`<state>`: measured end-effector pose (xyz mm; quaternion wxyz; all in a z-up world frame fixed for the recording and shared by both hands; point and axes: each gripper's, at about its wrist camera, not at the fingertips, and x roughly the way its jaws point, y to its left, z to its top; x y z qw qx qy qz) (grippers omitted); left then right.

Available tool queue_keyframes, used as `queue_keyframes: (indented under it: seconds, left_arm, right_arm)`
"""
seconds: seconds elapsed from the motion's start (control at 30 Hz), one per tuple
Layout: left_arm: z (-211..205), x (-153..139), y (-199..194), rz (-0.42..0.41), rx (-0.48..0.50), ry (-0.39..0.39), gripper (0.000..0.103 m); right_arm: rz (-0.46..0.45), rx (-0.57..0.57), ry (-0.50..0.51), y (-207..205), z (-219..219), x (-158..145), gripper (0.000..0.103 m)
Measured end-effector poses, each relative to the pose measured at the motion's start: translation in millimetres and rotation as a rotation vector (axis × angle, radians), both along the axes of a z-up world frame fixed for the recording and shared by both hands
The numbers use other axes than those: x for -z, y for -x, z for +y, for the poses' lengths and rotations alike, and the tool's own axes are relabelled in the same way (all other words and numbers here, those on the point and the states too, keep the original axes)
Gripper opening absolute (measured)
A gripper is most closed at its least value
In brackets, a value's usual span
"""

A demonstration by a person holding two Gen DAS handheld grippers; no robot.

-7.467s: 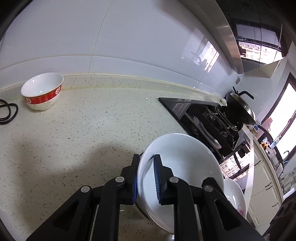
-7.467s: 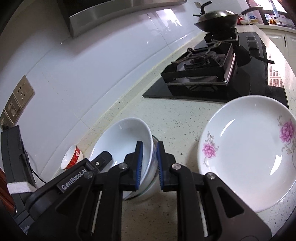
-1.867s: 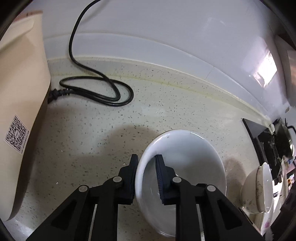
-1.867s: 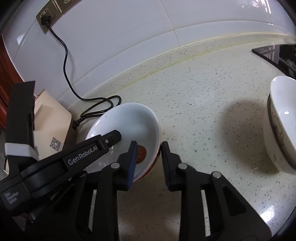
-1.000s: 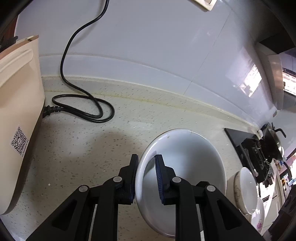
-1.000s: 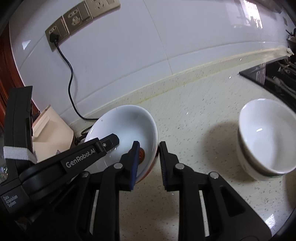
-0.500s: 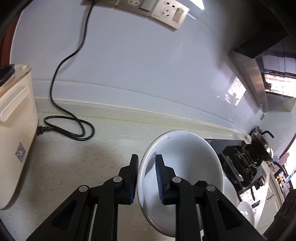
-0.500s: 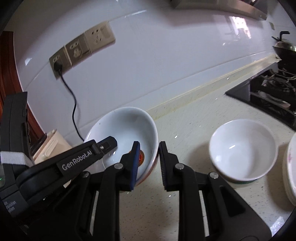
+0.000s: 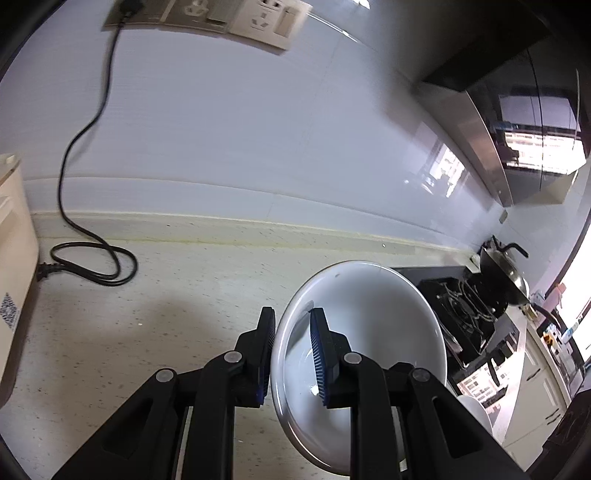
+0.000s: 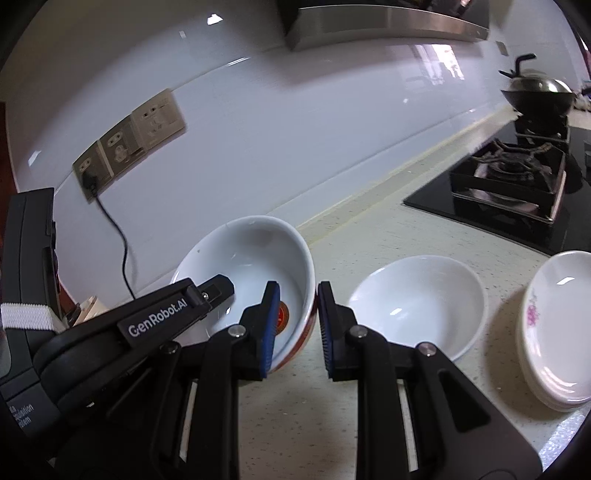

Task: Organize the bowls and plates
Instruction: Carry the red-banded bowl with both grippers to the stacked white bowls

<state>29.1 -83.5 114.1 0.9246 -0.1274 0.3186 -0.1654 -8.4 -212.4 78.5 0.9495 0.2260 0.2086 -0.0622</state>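
A white bowl (image 9: 369, 332) with a red band outside hangs tilted above the speckled counter, held from both sides. My left gripper (image 9: 291, 317) is shut on its left rim, one pad inside and one outside. My right gripper (image 10: 297, 291) is shut on the right rim of the same bowl (image 10: 251, 266); a red emblem shows on the bowl's floor. The left gripper's finger (image 10: 207, 291) reaches into the bowl from the left in the right wrist view. To the right, a plain white bowl (image 10: 417, 299) sits on the counter beside a stack of flowered plates (image 10: 554, 325).
A black gas stove (image 10: 509, 184) with a wok (image 10: 535, 92) lies at the far right. A black cable (image 9: 92, 266) coils on the counter by a beige appliance (image 9: 14, 277) at the left. Wall sockets (image 9: 258, 22) sit above, on the white tiled wall.
Both grippers have carried the bowl upward and to the right, toward the stove. The white bowl and the plate stack have come closer in the right wrist view; the appliance has slid off left.
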Motion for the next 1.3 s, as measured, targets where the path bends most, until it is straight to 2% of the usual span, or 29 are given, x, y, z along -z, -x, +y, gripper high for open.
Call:
queue_keyframes:
  seconds: [0.13, 0.37, 0.53, 1.0, 1.1, 1.17, 1.3]
  left_arm:
    - [-23, 3, 0, 0.021, 0.049, -0.007, 0.02]
    - [-76, 15, 1, 0.049, 0.12, -0.091, 0.02]
    - [-86, 21, 3, 0.047, 0.132, -0.107, 0.02]
    - [-83, 33, 4, -0.002, 0.162, -0.027, 0.02]
    - [-84, 36, 3, -0.003, 0.167, -0.002, 0.029]
    - [-86, 37, 4, -0.002, 0.182, 0.008, 0.051]
    - [-89, 34, 9, -0.036, 0.199, 0.027, 0.054]
  right_arm:
    - [0.016, 0.046, -0.01, 8, -17, -3, 0.025]
    - [0.093, 0.111, -0.022, 19, -56, 8, 0.025]
    - [0.119, 0.122, -0.012, 19, -65, 13, 0.024]
    - [0.109, 0.173, 0.054, 22, -56, 18, 0.024]
    - [0.111, 0.196, 0.075, 23, -57, 18, 0.024]
    - [0.117, 0.204, 0.089, 23, -58, 19, 0.027]
    - [0.116, 0.194, 0.084, 22, -59, 21, 0.029]
